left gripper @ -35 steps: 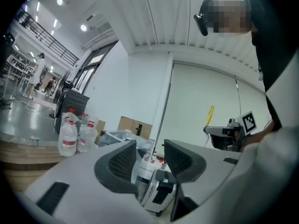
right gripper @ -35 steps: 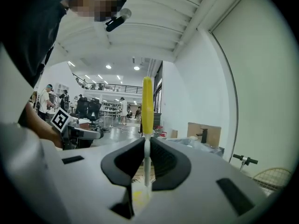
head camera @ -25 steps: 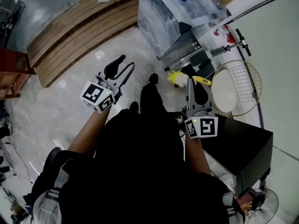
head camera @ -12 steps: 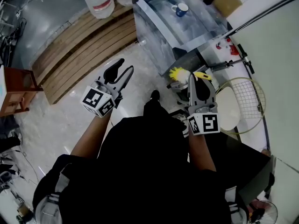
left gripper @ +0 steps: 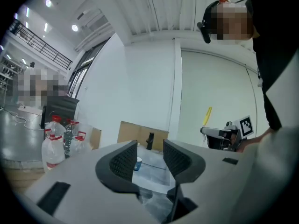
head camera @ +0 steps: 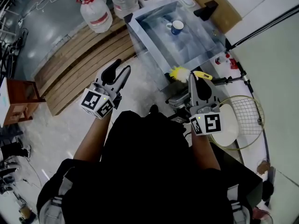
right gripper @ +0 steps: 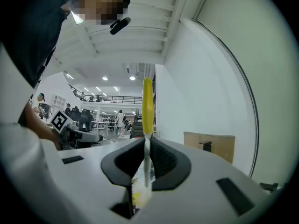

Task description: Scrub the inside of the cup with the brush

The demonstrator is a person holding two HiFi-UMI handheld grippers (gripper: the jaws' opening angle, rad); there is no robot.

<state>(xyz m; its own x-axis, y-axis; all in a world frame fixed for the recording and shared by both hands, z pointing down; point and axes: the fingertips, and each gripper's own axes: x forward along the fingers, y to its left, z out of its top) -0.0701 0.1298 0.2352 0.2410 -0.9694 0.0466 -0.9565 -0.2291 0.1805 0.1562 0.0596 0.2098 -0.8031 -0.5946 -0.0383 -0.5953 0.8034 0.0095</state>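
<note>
Two grippers are held near the metal sink (head camera: 142, 38). The left gripper (head camera: 121, 68) (left gripper: 150, 155) is released, its jaws apart with nothing between them. The right gripper (head camera: 192, 76) (right gripper: 147, 155) is clenched on the thin stem of the yellow brush (head camera: 178, 73) (right gripper: 147, 106). The blue cup (head camera: 176, 27) (left gripper: 138, 163) stands upright inside the sink, toward its far edge, well apart from both.

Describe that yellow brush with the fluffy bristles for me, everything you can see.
The yellow plastic-looking brush has a yellow handle, a thin white neck and a tuft of yellow bristles. The right gripper is shut on the neck, holding it in the air, short of the steel sink; nothing else touches it.
</note>
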